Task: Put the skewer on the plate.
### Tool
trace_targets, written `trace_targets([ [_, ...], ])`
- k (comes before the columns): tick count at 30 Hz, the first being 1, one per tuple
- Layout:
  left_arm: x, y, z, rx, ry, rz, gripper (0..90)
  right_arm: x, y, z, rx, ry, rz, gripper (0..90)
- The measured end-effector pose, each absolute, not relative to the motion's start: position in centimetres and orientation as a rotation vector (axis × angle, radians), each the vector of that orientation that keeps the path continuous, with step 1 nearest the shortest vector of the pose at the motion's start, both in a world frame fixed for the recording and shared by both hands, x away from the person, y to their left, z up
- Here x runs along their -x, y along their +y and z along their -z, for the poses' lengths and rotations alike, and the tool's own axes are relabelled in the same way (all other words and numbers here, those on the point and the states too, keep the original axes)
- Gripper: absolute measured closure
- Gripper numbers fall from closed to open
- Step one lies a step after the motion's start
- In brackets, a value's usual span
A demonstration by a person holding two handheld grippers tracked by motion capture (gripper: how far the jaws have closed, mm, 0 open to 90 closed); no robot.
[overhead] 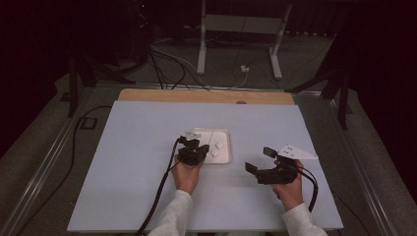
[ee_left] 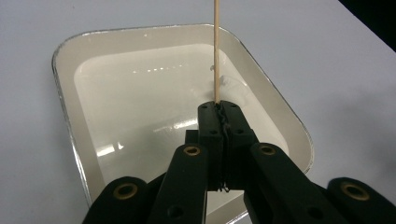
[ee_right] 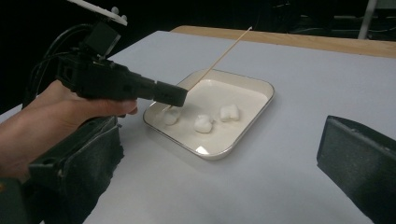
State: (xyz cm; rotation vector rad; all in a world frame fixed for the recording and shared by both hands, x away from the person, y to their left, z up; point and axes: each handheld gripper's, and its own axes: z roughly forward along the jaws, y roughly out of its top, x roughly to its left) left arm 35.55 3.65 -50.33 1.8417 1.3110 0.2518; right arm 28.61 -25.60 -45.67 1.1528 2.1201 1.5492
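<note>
Clearly the left gripper (ee_right: 180, 95), clamped on a skewer (ee_left: 216, 51), hovers over the tray (ee_right: 261, 109) mid-worktop; right gripper (overhead: 260, 160) gapes empty. Spearing a marshmallow (ee_right: 203, 123) seems next.

The left gripper (ee_left: 219, 114) is squeezing its jaws tight together, while the right gripper (overhead: 260, 160) is holding its jaws wide apart.
</note>
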Motion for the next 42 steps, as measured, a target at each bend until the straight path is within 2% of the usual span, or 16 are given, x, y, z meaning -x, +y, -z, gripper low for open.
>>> trace_targets([
  [18,-35.0,3.6,51.4,-1.869,1.366,-0.218,87.5,-28.5,-25.7,45.5,-1.150,2.115,-1.557,0.1],
  [20,-35.0,3.6,51.5,-1.878,1.368,-0.213,82.8,-28.5,-25.7,45.5,-1.150,2.115,-1.557,0.1],
  [24,-34.9,3.6,51.4,-1.853,1.338,-0.199,67.0,-28.5,-25.7,45.5,-1.148,2.115,-1.559,0.1],
  [32,-34.7,4.8,50.3,-1.785,1.281,-0.175,41.8,-28.5,-25.8,45.5,-1.145,2.114,-1.556,0.1],
  [39,-33.8,6.9,48.5,-1.762,1.203,-0.243,20.7,-28.3,-25.9,45.4,-1.128,2.107,-1.553,0.1],
  [42,-33.1,8.3,47.3,-1.737,1.155,-0.274,16.2,-28.2,-26.1,45.3,-1.121,2.098,-1.555,0.1],
])
